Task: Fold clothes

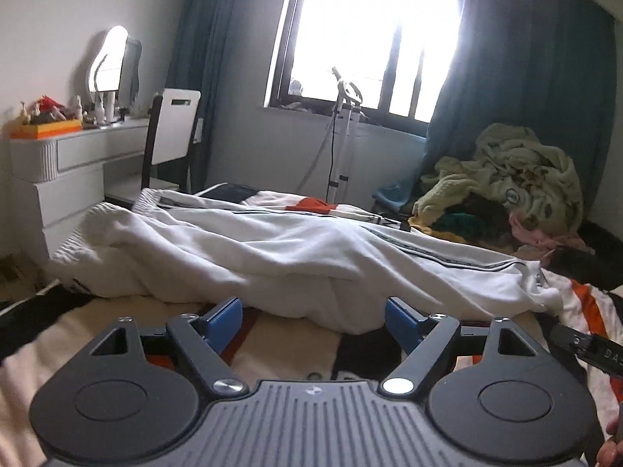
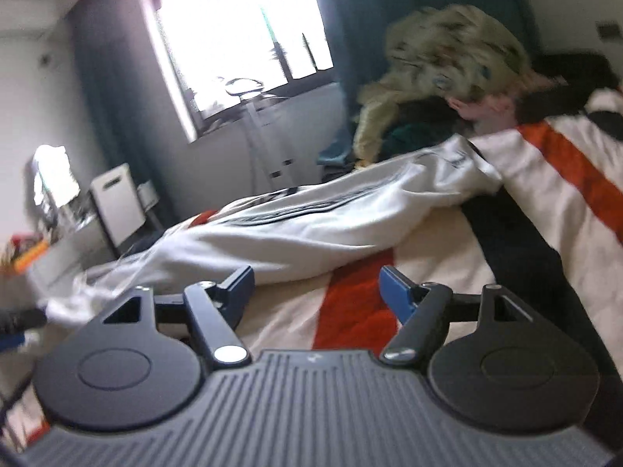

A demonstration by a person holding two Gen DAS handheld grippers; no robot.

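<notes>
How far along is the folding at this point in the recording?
Early or mid-fold. Done: the white trousers lie stretched lengthwise across the striped blanket, though still rumpled. In hand: nothing; the left gripper and right gripper are both open, just short of the cloth. Left: folding the trousers down, then the heap of clothes at the far side.

Right gripper [image 2: 315,292] had its jaws spread wide, nothing in them, hovering low over the striped bedspread [image 2: 553,179]. White track pants [image 2: 303,222] lay stretched across mid-frame just beyond the jaws. Yellowish fleece pile [image 2: 447,50] sat upper right, bright window [image 2: 233,27] upper left.
</notes>
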